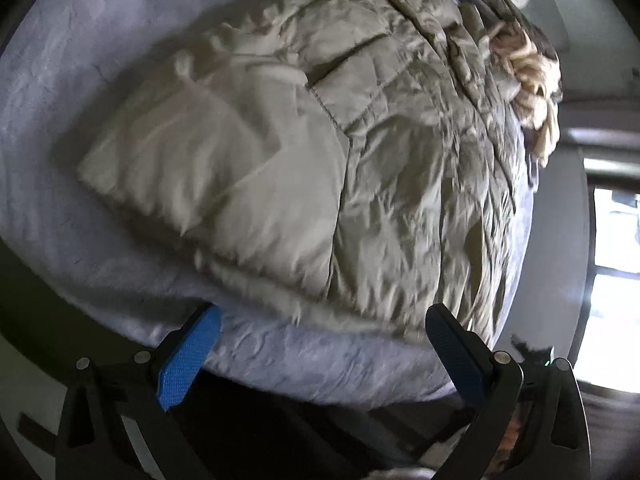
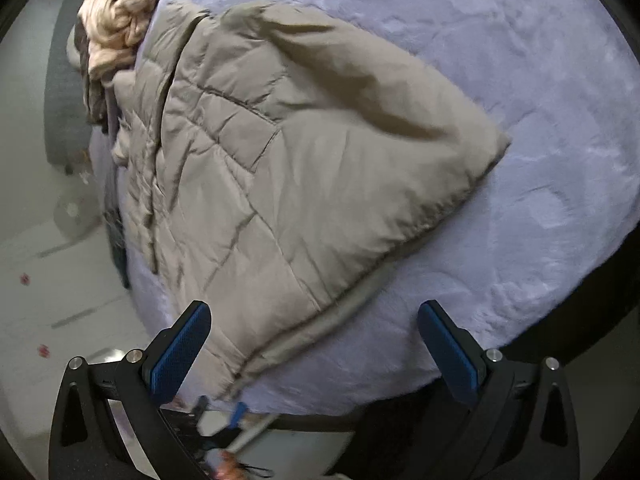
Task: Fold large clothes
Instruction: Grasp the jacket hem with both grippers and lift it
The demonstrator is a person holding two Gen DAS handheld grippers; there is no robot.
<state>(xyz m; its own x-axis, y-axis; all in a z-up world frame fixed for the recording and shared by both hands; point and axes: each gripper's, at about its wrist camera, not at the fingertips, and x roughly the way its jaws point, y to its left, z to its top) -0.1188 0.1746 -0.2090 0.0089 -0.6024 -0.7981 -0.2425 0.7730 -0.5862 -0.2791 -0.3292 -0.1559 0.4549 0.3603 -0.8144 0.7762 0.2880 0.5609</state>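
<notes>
A large beige quilted jacket lies spread on a lavender plush bed cover, one sleeve folded across its body. It also shows in the right wrist view. My left gripper is open and empty, hovering above the jacket's near hem by the bed's edge. My right gripper is open and empty, just above the jacket's lower corner. The blue fingertips hold nothing.
A heap of cream and dark clothes sits at the far end of the bed beyond the jacket; it also shows in the left wrist view. The lavender cover lies bare beside the jacket. Pale floor lies off the bed's edge. A bright window is at the right.
</notes>
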